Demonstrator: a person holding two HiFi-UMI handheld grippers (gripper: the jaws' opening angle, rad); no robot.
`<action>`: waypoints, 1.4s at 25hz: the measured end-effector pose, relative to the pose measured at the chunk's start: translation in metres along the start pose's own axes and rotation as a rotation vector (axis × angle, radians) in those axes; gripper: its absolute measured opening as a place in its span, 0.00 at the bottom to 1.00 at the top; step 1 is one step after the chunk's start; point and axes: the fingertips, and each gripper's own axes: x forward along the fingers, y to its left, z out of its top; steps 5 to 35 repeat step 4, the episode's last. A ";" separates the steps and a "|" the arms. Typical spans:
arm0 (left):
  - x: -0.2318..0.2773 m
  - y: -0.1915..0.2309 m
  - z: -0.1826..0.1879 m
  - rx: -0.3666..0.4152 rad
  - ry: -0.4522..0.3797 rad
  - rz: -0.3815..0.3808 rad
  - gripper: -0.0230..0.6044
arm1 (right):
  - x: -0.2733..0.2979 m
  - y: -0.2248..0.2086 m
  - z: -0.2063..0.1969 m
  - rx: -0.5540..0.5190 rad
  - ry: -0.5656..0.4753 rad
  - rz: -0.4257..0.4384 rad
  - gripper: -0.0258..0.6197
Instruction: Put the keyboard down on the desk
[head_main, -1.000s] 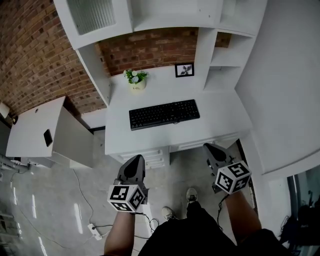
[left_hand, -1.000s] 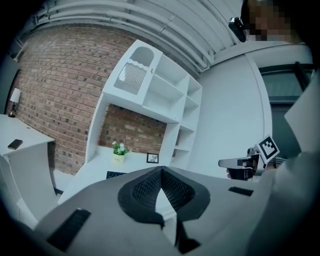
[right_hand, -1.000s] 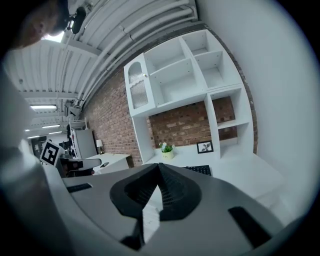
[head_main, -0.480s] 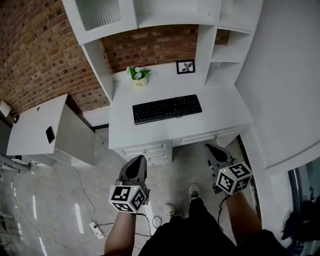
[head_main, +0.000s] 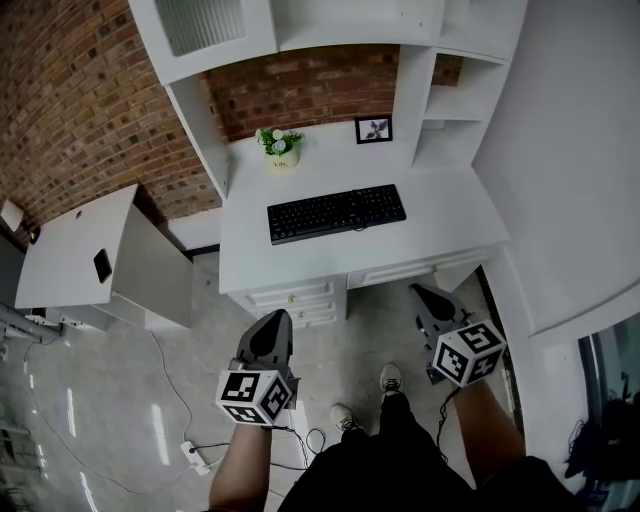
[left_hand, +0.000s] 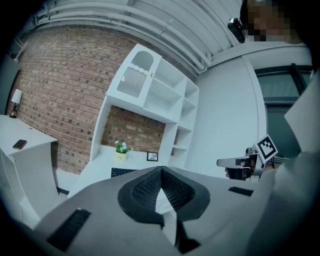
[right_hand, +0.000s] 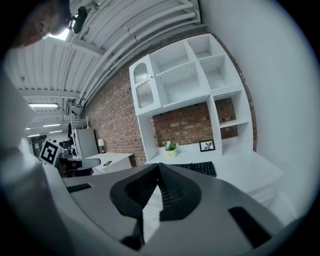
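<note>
A black keyboard lies flat in the middle of the white desk; its right end shows in the right gripper view. Both grippers hover over the floor in front of the desk, well short of it. My left gripper is shut with nothing in it, its jaws meeting at their tips. My right gripper is likewise shut and empty. Neither touches the keyboard.
A potted plant and a small framed picture stand at the desk's back, under white shelves. Desk drawers face me. A second white table with a dark phone stands at the left. A power strip and cables lie on the floor.
The desk and keyboard have slid up and slightly right in the head view. Both grippers stay shut.
</note>
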 end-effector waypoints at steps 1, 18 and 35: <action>0.000 -0.001 0.000 -0.001 -0.001 0.000 0.07 | -0.001 0.000 0.000 -0.001 -0.001 0.000 0.07; -0.001 -0.003 -0.001 -0.006 -0.001 -0.001 0.07 | -0.004 -0.001 0.000 -0.004 -0.003 0.001 0.07; -0.001 -0.003 -0.001 -0.006 -0.001 -0.001 0.07 | -0.004 -0.001 0.000 -0.004 -0.003 0.001 0.07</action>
